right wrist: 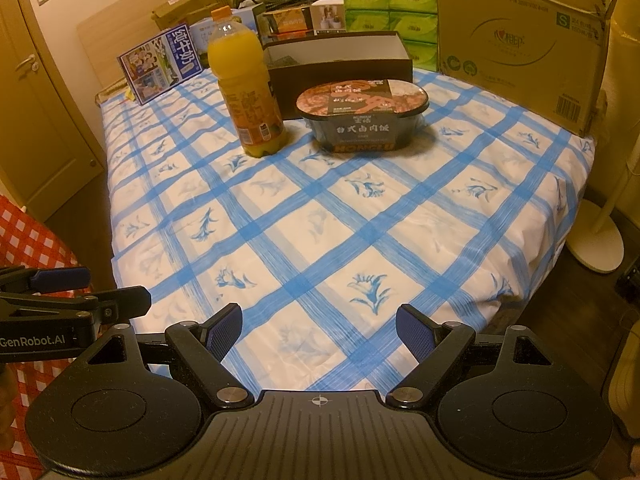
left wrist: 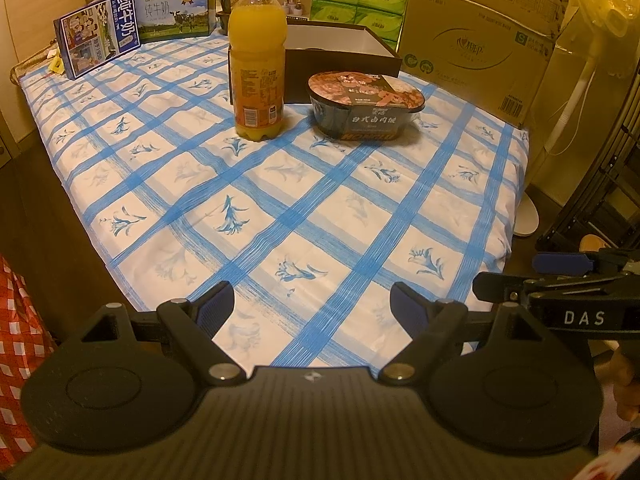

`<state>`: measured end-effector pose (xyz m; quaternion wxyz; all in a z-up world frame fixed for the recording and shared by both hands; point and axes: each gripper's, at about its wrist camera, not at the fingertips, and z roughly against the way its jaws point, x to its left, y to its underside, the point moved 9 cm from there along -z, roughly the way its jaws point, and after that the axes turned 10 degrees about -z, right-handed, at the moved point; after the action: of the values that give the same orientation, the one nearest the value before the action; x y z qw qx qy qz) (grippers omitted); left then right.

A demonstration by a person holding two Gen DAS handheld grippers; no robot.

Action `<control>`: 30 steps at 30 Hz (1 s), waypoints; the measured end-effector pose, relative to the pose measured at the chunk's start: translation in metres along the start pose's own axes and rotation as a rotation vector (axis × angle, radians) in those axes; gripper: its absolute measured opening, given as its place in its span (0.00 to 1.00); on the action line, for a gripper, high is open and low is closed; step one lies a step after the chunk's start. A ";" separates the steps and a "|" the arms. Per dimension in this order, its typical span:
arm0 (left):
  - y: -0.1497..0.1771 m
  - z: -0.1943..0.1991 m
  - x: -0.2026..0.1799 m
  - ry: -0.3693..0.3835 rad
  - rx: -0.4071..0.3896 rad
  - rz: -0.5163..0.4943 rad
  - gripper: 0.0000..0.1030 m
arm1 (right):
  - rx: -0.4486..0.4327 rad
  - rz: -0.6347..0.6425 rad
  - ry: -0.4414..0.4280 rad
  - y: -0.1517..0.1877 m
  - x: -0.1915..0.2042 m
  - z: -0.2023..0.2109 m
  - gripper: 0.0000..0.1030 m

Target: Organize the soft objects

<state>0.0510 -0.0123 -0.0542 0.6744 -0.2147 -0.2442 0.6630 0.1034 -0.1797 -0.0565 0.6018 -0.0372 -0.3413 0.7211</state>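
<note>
Hovering over the near edge of the bed (left wrist: pixel 320 208), the left gripper (left wrist: pixel 311 300) has its fingers (left wrist: pixel 218 306) spread apart with nothing between them. The right gripper (right wrist: pixel 319 326) sits just beside it, at 3 o'clock in the left view, fingers likewise apart and empty. A blue-checked sheet (right wrist: pixel 320 220) covers the bed; its near half is bare. Toward 12 o'clock stand a juice bottle (left wrist: pixel 258 60) upright and, just beside it at 1 o'clock, a sealed bowl (left wrist: pixel 366 106). Behind both lies an open dark box (left wrist: pixel 340 50). At 10 o'clock, two milk cartons (left wrist: pixel 98 34) stand at the far edge. At 12 o'clock, green tissue packs (left wrist: pixel 358 0) are stacked at the far end behind the dark box; these are the soft goods in view. At 2 o'clock a large cardboard carton (left wrist: pixel 480 40) rests on the sheet.
</note>
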 end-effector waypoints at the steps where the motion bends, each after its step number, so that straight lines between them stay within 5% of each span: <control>1: 0.000 0.000 0.000 0.000 0.000 0.000 0.81 | 0.000 0.000 0.000 0.000 0.000 0.000 0.81; 30: -0.004 -0.001 -0.003 0.008 -0.002 0.004 0.81 | 0.000 -0.001 -0.001 0.000 0.000 0.000 0.81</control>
<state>0.0551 -0.0155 -0.0525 0.6736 -0.2184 -0.2417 0.6634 0.1040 -0.1793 -0.0565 0.6019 -0.0365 -0.3416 0.7209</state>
